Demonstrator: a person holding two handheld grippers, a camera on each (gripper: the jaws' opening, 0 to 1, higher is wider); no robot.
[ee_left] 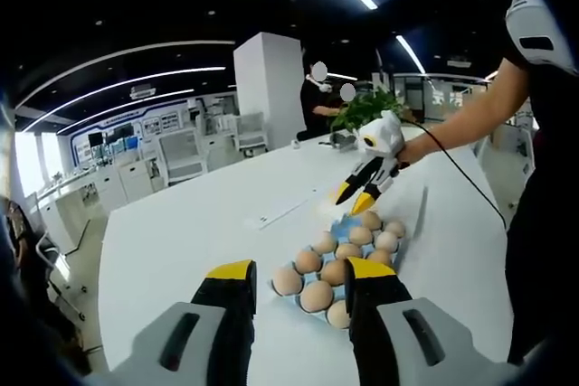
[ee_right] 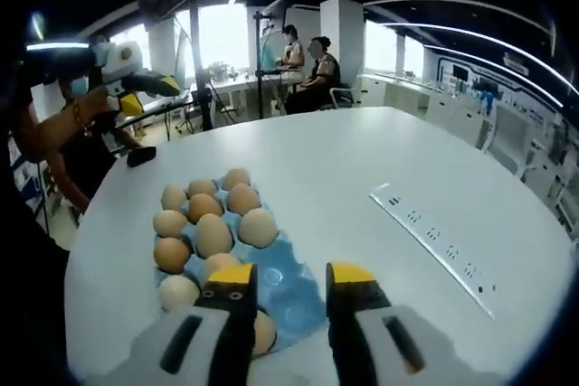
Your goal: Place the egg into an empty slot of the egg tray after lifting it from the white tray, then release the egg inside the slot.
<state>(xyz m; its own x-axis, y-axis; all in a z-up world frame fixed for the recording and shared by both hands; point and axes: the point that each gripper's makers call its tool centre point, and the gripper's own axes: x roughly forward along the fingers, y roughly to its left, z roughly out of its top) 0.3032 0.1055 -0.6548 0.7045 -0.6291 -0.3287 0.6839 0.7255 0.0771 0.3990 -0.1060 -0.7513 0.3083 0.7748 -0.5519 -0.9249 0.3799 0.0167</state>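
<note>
A blue egg tray (ee_left: 342,223) lies on the white table, most of its slots filled with brown eggs (ee_left: 317,296). My left gripper (ee_left: 298,270) stands open just short of its near end, nothing between the jaws. Coming in from the right, my right gripper (ee_left: 355,198) hovers over the tray's far end, held by a person's hand. In the right gripper view that gripper (ee_right: 289,273) is open and empty above bare blue slots (ee_right: 289,291). Eggs (ee_right: 213,234) fill the rows to the left, and one egg (ee_right: 264,332) sits beside the left jaw. The left gripper (ee_right: 136,83) shows at the upper left.
A white power strip (ee_right: 434,241) lies on the round table (ee_right: 362,160), right of the tray. A small black object (ee_right: 140,155) rests near the table's far edge. A green plant (ee_left: 366,108) stands at the far side. People sit at desks behind.
</note>
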